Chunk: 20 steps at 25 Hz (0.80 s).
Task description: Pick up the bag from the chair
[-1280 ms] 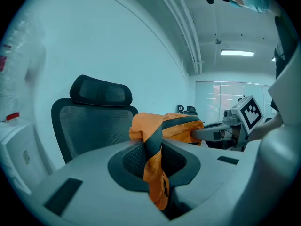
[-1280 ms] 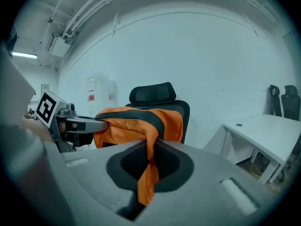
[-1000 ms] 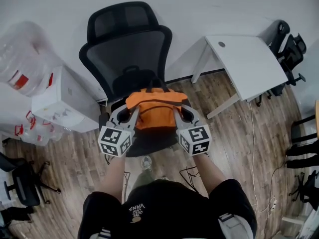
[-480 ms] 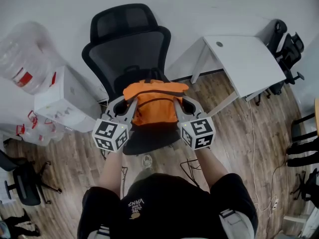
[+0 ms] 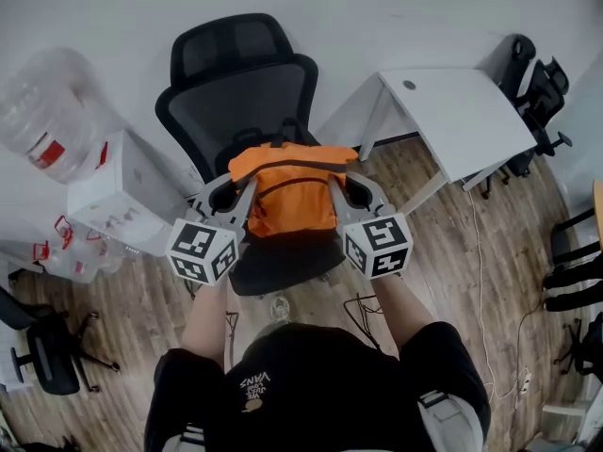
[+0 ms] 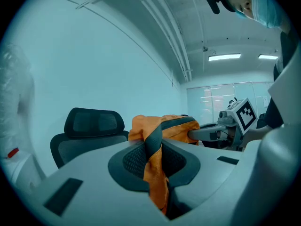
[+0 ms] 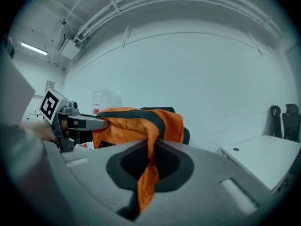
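Note:
An orange bag (image 5: pixel 290 188) with dark trim hangs in the air above the seat of a black mesh office chair (image 5: pixel 237 92). My left gripper (image 5: pixel 247 188) is shut on the bag's left edge, and my right gripper (image 5: pixel 334 188) is shut on its right edge. In the left gripper view orange fabric with a dark strap (image 6: pixel 155 149) is pinched between the jaws. In the right gripper view a fold of orange fabric (image 7: pixel 149 159) is clamped the same way, and the other gripper (image 7: pixel 70 121) shows across the bag.
A white desk (image 5: pixel 462 116) stands right of the chair. A white cabinet (image 5: pixel 118 196) and a large water bottle (image 5: pixel 52 111) are at the left. More black chairs (image 5: pixel 537 83) sit at the far right. Cables lie on the wood floor (image 5: pixel 490 252).
Both grippers have risen together with the bag, which now hangs higher above the chair seat and nearer the backrest in the head view.

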### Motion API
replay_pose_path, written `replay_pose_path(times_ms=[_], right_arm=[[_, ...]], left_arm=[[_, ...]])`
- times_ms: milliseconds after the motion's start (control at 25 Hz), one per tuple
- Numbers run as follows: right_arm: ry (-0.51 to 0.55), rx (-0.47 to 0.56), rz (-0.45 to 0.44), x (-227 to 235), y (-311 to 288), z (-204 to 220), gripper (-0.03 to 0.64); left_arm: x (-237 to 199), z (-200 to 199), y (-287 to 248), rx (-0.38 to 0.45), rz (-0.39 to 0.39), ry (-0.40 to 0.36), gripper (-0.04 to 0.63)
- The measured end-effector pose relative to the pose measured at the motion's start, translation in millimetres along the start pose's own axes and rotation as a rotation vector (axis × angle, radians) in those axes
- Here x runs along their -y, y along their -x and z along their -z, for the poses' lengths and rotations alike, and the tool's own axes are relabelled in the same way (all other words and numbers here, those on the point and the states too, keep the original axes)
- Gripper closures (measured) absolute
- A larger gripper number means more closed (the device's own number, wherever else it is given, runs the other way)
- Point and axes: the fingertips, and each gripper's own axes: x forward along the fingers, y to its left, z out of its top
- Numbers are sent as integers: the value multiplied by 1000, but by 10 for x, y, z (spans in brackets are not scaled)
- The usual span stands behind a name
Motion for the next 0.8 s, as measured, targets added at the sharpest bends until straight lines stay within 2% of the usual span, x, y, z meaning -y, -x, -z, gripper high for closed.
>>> replay_pose_path(times_ms=[800], right_arm=[[39,112,3,-80,186,-588,611]], left_arm=[[40,-596,178,105,5,-67,543]])
